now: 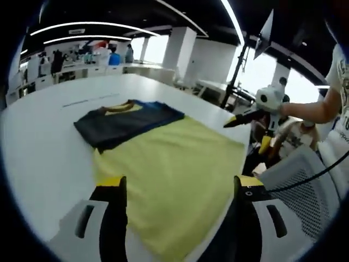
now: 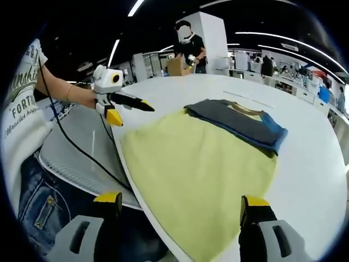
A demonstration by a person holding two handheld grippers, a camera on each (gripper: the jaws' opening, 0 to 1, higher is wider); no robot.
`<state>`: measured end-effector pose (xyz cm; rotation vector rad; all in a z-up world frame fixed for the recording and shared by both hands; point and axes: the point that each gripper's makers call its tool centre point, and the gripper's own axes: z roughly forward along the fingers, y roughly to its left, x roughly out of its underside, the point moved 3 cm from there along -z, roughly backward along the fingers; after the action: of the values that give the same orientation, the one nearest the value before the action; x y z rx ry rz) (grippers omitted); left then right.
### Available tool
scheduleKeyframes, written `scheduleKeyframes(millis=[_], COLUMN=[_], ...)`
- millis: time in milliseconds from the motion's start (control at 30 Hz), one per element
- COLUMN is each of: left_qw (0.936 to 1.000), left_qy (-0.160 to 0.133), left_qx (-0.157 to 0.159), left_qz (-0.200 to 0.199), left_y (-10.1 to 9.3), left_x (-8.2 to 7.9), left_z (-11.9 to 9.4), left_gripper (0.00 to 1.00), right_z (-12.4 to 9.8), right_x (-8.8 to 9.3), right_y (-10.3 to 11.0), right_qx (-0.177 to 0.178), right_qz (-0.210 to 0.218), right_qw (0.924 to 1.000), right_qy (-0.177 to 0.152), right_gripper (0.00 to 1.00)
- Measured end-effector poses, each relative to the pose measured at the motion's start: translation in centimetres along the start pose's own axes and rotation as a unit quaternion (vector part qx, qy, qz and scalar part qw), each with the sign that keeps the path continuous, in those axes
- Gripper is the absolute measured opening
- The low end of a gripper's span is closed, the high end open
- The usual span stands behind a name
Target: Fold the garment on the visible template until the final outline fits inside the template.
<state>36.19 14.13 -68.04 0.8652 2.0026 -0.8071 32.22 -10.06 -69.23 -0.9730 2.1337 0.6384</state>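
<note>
**Garment flat, both grippers clear of cloth**

While the garment point(image 1: 169, 164) lies spread on the white table point(image 1: 43, 136), its long axis runs straight away from the left gripper point(image 1: 180, 188), which is nearer. Both left and right gripper point(image 2: 180, 204) stand released, holding nothing, above the yellow hem.

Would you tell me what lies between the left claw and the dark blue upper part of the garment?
In the left gripper view, the garment's own yellow panel spans from the left claw to the dark blue part; nothing else sits there.
</note>
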Motion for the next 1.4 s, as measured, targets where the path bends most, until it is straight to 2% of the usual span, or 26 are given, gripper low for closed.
scheduleKeyframes(millis=[167,333,567,700,833,900,1000,1200,1400], left_qw=[0.9990,0.9971,0.9952,0.9916,0.9891,0.9876,0.9817,0.9809,0.9774], left_qy=[0.039,0.062,0.077,0.097,0.103,0.113,0.132,0.131,0.142], left_qx=[0.003,0.005,0.001,-0.010,-0.010,-0.009,-0.008,-0.013,-0.008], left_qz=[0.024,0.045,0.061,0.085,0.104,0.109,0.137,0.143,0.156], left_y=[-0.4,-0.9,-0.7,-0.2,-0.2,-0.2,0.0,0.4,0.5], left_x=[2.5,4.0,4.9,5.8,6.1,6.5,7.2,7.3,7.5], left_z=[-0.9,-1.1,-1.3,-1.7,-2.0,-2.0,-1.9,-1.9,-2.1], left_gripper=[0.67,0.61,0.54,0.50,0.46,0.44,0.41,0.37,0.35], right_z=[0.1,0.0,-0.1,-0.1,-0.3,-0.4,-0.4,-0.6,-1.0], right_x=[0.7,1.4,1.9,2.5,2.6,2.8,3.3,3.8,5.0], right_y=[0.3,0.5,0.4,0.2,0.0,-0.2,-0.4,-0.9,-1.7], right_qx=[0.000,0.001,0.007,0.012,0.016,0.020,0.021,0.025,0.031], right_qz=[0.001,0.002,-0.012,-0.027,-0.030,-0.039,-0.047,-0.050,-0.084], right_qw=[1.0000,0.9999,0.9996,0.9988,0.9985,0.9978,0.9966,0.9958,0.9905], right_qy=[0.006,0.013,0.023,0.039,0.044,0.051,0.064,0.072,0.104], right_gripper=[0.81,0.77,0.67,0.63,0.58,0.57,0.52,0.49,0.45])
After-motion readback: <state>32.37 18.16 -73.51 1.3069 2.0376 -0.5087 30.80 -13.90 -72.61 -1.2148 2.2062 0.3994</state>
